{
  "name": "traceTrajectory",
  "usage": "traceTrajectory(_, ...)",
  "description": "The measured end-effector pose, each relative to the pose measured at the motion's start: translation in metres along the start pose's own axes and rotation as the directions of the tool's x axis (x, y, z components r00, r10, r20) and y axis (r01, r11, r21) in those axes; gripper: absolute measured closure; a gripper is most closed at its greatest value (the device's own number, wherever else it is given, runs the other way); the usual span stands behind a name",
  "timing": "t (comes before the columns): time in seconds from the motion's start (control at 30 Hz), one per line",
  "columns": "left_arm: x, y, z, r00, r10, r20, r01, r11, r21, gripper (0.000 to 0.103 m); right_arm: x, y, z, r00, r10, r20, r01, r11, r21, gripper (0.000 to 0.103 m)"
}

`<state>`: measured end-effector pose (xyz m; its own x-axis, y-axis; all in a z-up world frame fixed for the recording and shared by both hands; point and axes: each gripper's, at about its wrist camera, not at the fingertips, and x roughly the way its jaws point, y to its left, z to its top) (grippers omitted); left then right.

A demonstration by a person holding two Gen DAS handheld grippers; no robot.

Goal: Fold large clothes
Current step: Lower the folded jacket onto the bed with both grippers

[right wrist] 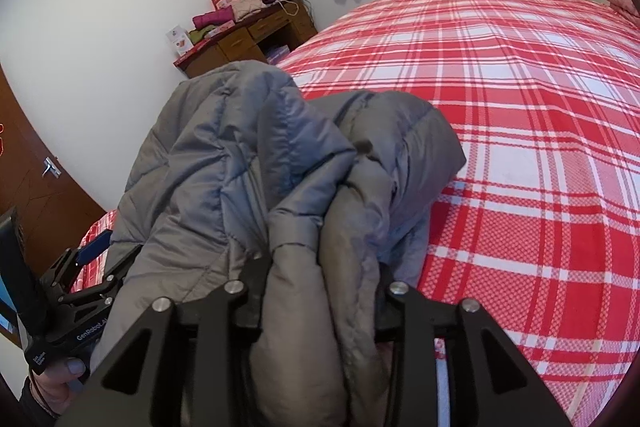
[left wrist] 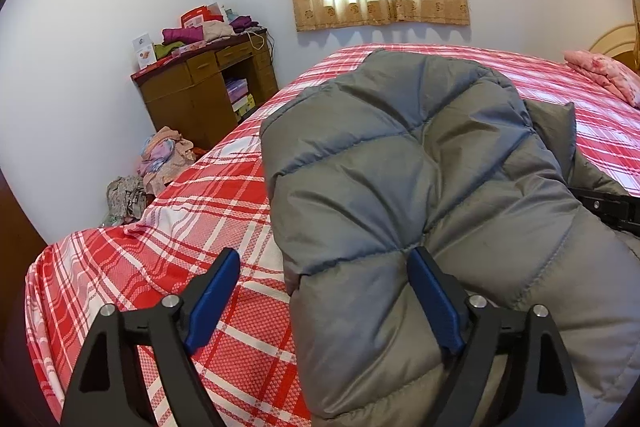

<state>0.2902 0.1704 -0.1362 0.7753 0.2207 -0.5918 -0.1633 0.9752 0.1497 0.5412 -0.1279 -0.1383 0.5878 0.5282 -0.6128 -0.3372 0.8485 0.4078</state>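
Observation:
A grey quilted puffer jacket [left wrist: 420, 163] lies bunched on the red plaid bed [left wrist: 168, 227]. My left gripper [left wrist: 324, 279] is open, its blue fingers wide apart; the right finger [left wrist: 434, 299] presses into the jacket's padding and the left finger [left wrist: 212, 299] hangs over the bedsheet. My right gripper [right wrist: 320, 279] is shut on a thick fold of the jacket [right wrist: 304, 187], with padding bulging between its jaws. The left gripper shows at the lower left of the right wrist view [right wrist: 92, 255], beside the jacket's edge.
A wooden desk [left wrist: 200, 87] piled with clothes and boxes stands in the far corner. A heap of clothes [left wrist: 160, 159] lies on the floor by the bed. A pink pillow [left wrist: 608, 75] sits at the bed's head. A brown door [right wrist: 40, 187] is at left.

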Motion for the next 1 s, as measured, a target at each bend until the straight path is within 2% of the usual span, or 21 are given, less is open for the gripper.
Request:
traceTrajectory(0.27,0.013,0.012,-0.004,1.000,-0.014,-0.017,0.014,0.999,-0.041,0.005,0.001,-0.007,0.000,1.000,-0.027,0.001,0.027,1.000,0.010,0.047)
traceTrajectory(0.47,0.018,0.016,-0.007,1.000,-0.027,-0.015,0.026,0.998,-0.063,0.001,0.001,-0.007,-0.001,0.999,-0.050,0.003,0.050,0.999,-0.002,0.045)
traceTrajectory(0.77,0.028,0.022,-0.010,0.998,-0.063,-0.028,0.060,0.994,-0.095,0.001,0.009,-0.012,-0.002,0.997,-0.082,-0.009,0.083,0.996,0.027,0.033)
traceTrajectory(1.0,0.033,0.027,-0.013,0.996,-0.083,-0.031,0.079,0.990,-0.119,0.001,0.011,-0.013,-0.001,0.995,-0.103,-0.011,0.103,0.994,0.025,0.031)
